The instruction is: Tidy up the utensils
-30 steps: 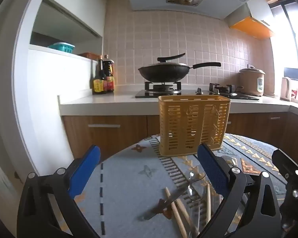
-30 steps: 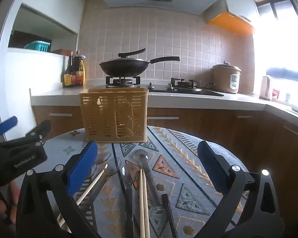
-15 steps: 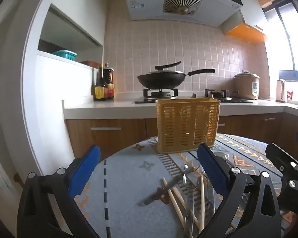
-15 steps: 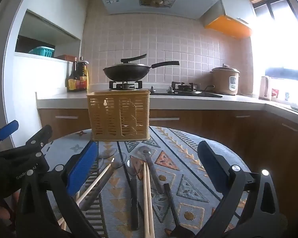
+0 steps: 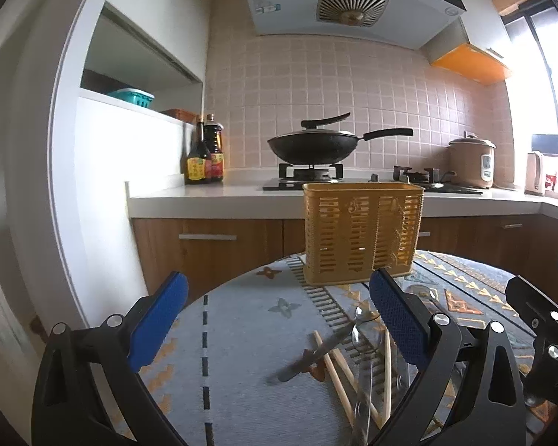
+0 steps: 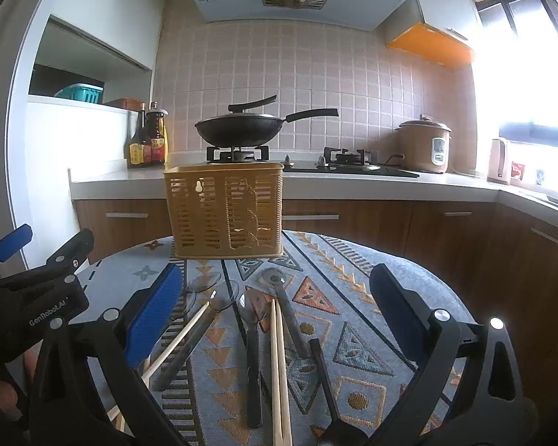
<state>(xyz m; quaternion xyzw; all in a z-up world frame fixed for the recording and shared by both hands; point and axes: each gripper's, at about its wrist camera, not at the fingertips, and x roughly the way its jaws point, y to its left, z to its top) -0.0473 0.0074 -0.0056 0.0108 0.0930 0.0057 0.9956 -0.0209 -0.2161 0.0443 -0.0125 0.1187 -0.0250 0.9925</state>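
A yellow slotted utensil basket (image 5: pixel 361 232) (image 6: pixel 225 210) stands upright at the far edge of the round table with a patterned cloth (image 6: pixel 353 297). Spoons (image 6: pixel 252 330) and wooden chopsticks (image 6: pixel 279 364) lie loose on the cloth in front of it. My right gripper (image 6: pixel 275 308) is open and empty above the utensils. My left gripper (image 5: pixel 279 316) is open and empty, to the left of the chopsticks (image 5: pixel 334 371) and spoons (image 5: pixel 364 353). The left gripper also shows at the left of the right wrist view (image 6: pixel 29 282).
Behind the table runs a kitchen counter (image 5: pixel 241 195) with a black wok (image 5: pixel 316 145) on a stove, sauce bottles (image 5: pixel 204 156) and a rice cooker (image 5: pixel 472 163). Wooden cabinets (image 5: pixel 212 249) stand below. A white wall (image 5: pixel 93 186) is on the left.
Both grippers have drawn back and up a little from the basket; it looks smaller and more of the table shows. Both stay open. No utensil has moved.
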